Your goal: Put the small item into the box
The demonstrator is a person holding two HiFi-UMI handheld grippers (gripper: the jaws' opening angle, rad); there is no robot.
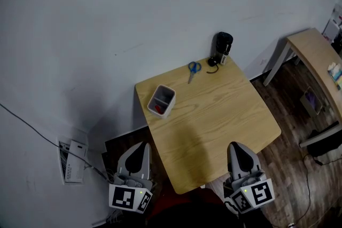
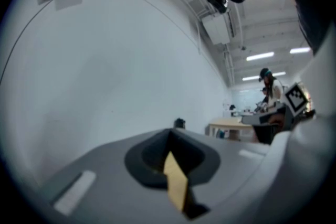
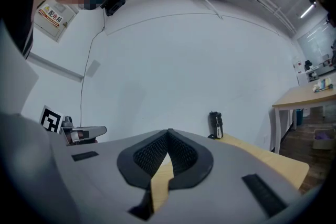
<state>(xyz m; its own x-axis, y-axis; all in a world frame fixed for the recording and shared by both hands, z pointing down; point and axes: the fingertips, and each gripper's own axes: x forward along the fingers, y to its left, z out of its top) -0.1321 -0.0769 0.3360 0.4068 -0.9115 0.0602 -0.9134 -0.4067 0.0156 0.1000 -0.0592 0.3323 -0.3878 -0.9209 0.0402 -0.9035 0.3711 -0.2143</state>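
Nearest, the left tool (image 1: 142, 145) hangs off the desk's near left corner, above the dark plank floor (image 1: 291, 109). The right tool (image 1: 234, 145) sits over the near right edge. Each tool's own view shows smooth grey fingers with black ribbed pads pinched tight together at the tips and nothing between them. The head view is too steep to show this.

The desk (image 1: 219, 109) is a square of pale wood with a long, wavy grain and rounded corners. Toward its far left stands the box (image 1: 170, 104), a small white open-topped container with rounded walls. The small red item (image 1: 158, 108) lies inside it, and only the head view looks in from above to show this.

Beyond the box lie scissors (image 1: 192, 70) with blue loop handles. At the far edge a black cylinder (image 1: 223, 44) stands upright, with a thin dark cord (image 1: 212, 68) curled at its foot. The right tool's view catches this cylinder side-on against the plain white wall (image 1: 107, 18), along with a printed sign (image 3: 52, 16) high up.

Farthest off, a second pale desk (image 1: 312, 53) stands to the right. Only the left tool's view shows a person (image 2: 269, 89) in a cap beside it, under strip lights (image 2: 260, 56).
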